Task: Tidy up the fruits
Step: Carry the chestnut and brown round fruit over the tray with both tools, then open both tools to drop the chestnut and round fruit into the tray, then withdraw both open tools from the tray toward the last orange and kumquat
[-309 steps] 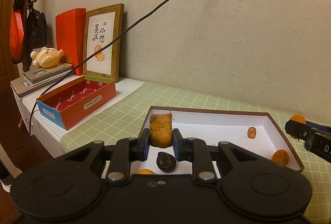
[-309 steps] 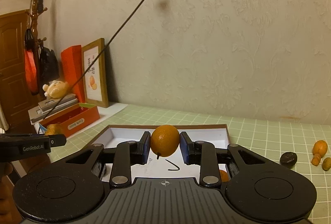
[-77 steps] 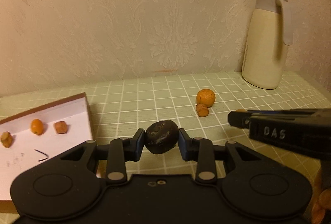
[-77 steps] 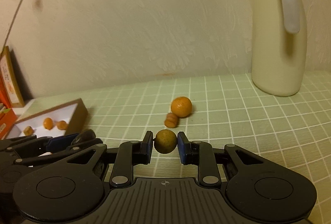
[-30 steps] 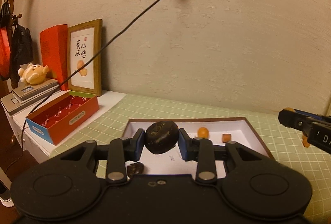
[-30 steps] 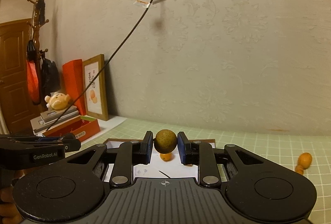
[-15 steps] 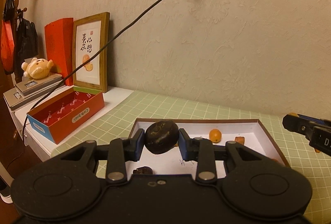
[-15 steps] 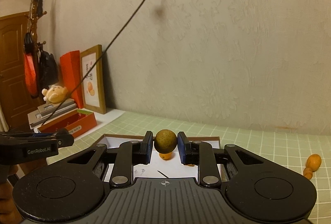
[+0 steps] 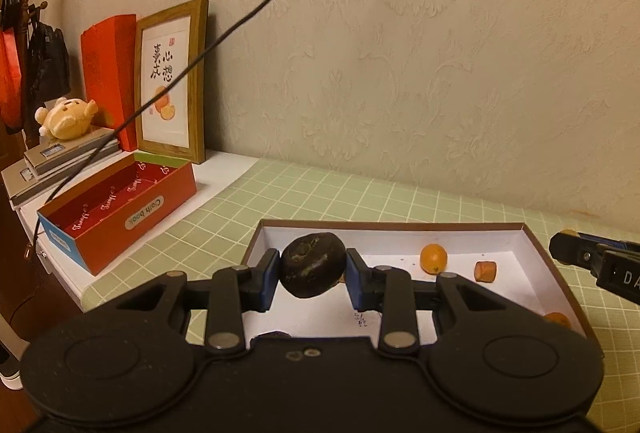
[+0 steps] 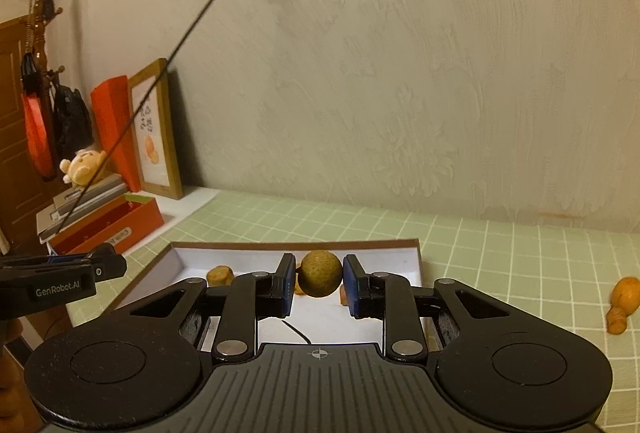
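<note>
The left gripper squeezes a dark round fruit tight between its two blue pads. The right gripper squeezes a small brown-green ball fruit the same way. Just past both sets of jaws lies a flat white box on the green checked cloth. Inside it, beyond the left jaws and to their right, sit a little orange fruit and an orange chunk. Far off to the left of the jaws stand a red box, a picture frame and a toy bear.
</note>
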Tool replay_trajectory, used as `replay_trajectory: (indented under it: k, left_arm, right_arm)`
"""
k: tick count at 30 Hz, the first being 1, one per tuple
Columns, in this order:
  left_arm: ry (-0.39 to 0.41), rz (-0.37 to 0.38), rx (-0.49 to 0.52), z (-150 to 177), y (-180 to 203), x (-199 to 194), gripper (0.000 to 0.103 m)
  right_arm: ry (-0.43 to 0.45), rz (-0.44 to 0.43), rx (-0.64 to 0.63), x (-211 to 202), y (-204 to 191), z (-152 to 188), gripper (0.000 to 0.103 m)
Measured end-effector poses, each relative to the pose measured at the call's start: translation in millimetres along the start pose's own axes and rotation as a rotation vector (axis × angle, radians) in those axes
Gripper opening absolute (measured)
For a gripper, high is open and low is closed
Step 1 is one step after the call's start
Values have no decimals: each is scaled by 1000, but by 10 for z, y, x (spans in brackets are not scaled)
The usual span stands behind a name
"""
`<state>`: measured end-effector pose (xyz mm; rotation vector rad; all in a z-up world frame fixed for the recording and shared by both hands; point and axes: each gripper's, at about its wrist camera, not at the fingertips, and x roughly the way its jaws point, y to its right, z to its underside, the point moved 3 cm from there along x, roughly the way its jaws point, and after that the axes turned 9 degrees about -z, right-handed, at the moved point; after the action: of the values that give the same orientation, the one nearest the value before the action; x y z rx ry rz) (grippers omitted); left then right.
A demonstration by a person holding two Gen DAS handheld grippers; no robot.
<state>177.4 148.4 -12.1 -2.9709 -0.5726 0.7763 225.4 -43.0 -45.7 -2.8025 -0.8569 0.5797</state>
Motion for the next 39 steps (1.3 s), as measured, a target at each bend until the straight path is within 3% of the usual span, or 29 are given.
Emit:
replay_trajectory:
  k: [5,7,8,9,10,12,15,32,39]
  left_arm:
    - [-24,-3,-3,-3,17,133,27]
    - [-47,-8,1,-4,29,199,41]
    - [-50,-30,-5,-8,21,212,69]
    - [-40,-48,-17,-22,5,191,90]
    - [-15,-56,-22,-52,-8,142,91]
    - [27,-58,-24,-125,-26,45,97]
    - [40,-46,-54,-174,-63,-34,97]
    - [54,-67,-28,-191,-3,-233,97]
    - [78,-16,0,-162,258,-355,97]
  right_arm:
    - [-21,10,28,142,103,8,26]
    - [-43,19,37,191,134,7,28]
    - [-45,32,38,198,147,4,52]
    - [-30,34,49,177,162,-8,70]
    - [0,34,61,140,164,-33,88]
    - [84,42,36,-2,131,-126,91]
    - [136,21,17,-129,82,-199,103]
    - [130,23,69,-391,217,-194,103]
    - [138,54,95,-581,389,-169,103]
